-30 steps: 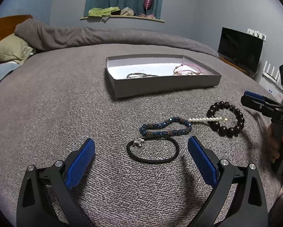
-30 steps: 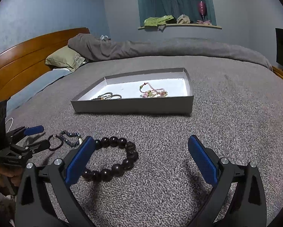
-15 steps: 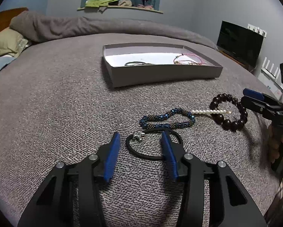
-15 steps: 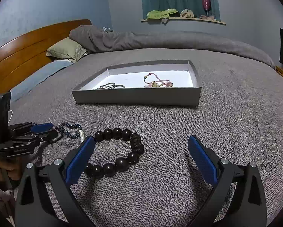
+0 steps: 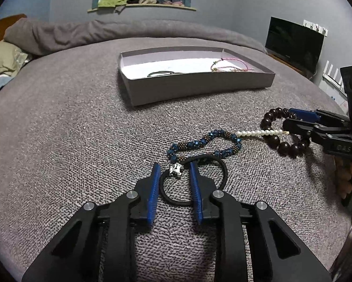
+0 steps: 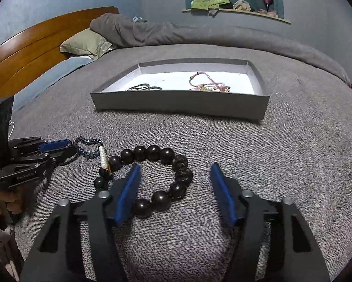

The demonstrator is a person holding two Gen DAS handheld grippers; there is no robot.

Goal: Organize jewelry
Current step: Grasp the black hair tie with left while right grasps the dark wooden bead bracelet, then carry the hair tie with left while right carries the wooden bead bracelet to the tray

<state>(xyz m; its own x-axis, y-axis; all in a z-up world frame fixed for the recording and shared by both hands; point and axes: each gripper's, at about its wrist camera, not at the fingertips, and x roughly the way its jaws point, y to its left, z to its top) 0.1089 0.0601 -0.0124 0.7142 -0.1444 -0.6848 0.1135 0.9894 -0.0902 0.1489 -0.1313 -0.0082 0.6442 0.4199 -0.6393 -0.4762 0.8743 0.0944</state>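
- The black cord bracelet (image 5: 219, 168) with a small silver charm (image 5: 176, 170) lies on the grey bedspread (image 5: 70, 141), touching the blue beaded bracelet (image 5: 204, 143).
- My left gripper (image 5: 173, 176) is closing around the charm side of the cord; the pads are narrow but I judge not yet pressing.
- I should pinch only the cord, not the blue beads behind it.
- The dark wooden bead bracelet (image 6: 157, 176) lies near; my right gripper (image 6: 174, 176) is closing, half wide, with its near beads between the jaws.
- Both grippers point down toward the bed.
- The grey box (image 5: 199, 87) waits farther away.
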